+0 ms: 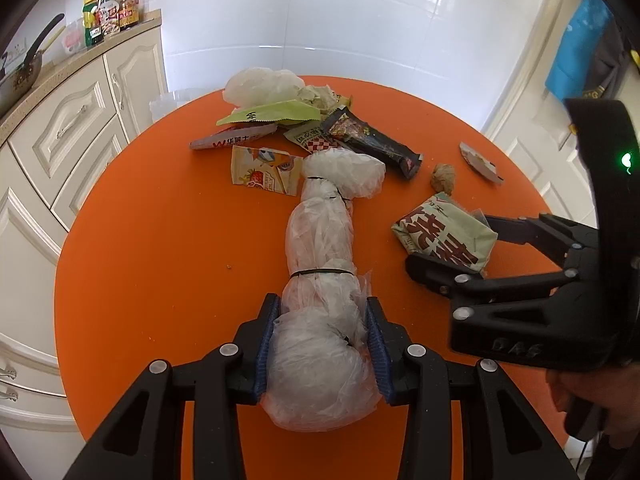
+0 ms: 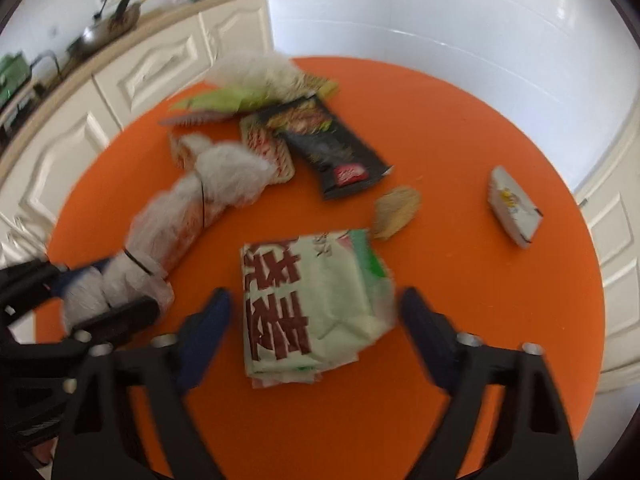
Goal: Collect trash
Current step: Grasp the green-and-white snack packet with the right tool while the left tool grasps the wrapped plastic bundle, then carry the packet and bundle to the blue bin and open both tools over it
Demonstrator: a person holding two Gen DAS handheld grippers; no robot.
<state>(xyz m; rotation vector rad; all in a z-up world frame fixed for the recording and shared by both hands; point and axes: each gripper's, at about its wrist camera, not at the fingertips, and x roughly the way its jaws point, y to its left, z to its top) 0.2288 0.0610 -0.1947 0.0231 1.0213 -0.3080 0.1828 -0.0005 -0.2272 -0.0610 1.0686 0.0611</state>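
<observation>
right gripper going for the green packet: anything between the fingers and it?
Nothing visible. The green packet lies flat on the orange table, between the right gripper's open fingers, with bare table on each side. The plastic bundle, in the left gripper, lies clear to the left.

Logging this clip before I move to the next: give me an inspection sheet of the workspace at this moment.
Surface: round orange table, a few crumbs.
Job's things: long tied plastic bundle; green folded packet; black wrapper; strawberry wrapper; small white carton; brown lump; far wrapper pile.
Clutter: nothing seen.
Grippers: left tool pads pressing the bundle's near end; right tool open astride the green packet, pads clear.
Cables: thin cord at the left view's lower right edge.
Surroundings: cream cabinets, counter with pan and bottles, white tiled wall.
</observation>
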